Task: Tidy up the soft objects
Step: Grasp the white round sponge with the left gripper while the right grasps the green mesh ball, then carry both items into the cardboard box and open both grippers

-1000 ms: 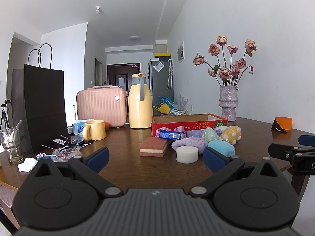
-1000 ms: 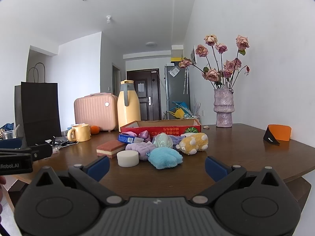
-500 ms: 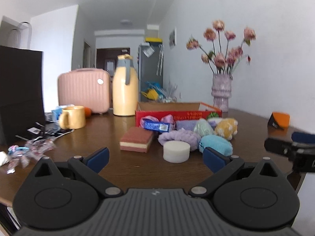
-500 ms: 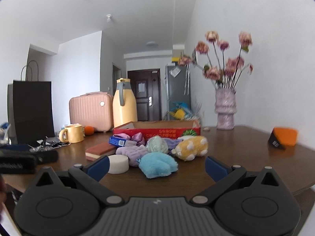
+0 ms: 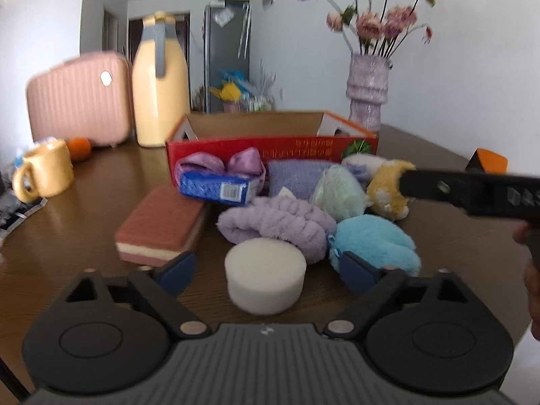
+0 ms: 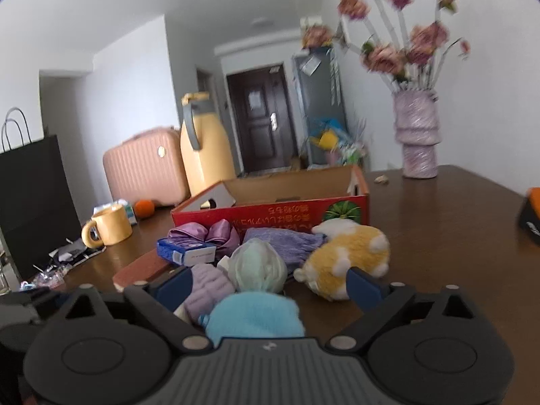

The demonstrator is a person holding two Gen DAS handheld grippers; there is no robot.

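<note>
sponge (image 5: 161, 227) L of puff (image 5: 266, 275) | toys before box (image 5: 270, 141) | vase (image 5: 368, 89) behind R

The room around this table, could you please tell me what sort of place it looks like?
Most likely a lived-in flat, with the work on a wooden dining table. A dark front door closes the hallway behind, a vase of flowers stands by the wall, and a pink suitcase sits beside a yellow thermos jug.

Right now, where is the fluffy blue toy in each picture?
Left wrist: the fluffy blue toy lies right of centre, beside the white round sponge.
Right wrist: it sits bottom centre, between the open jaws, untouched.
Shared landmark: the red cardboard box stands behind the pile in both.
</note>
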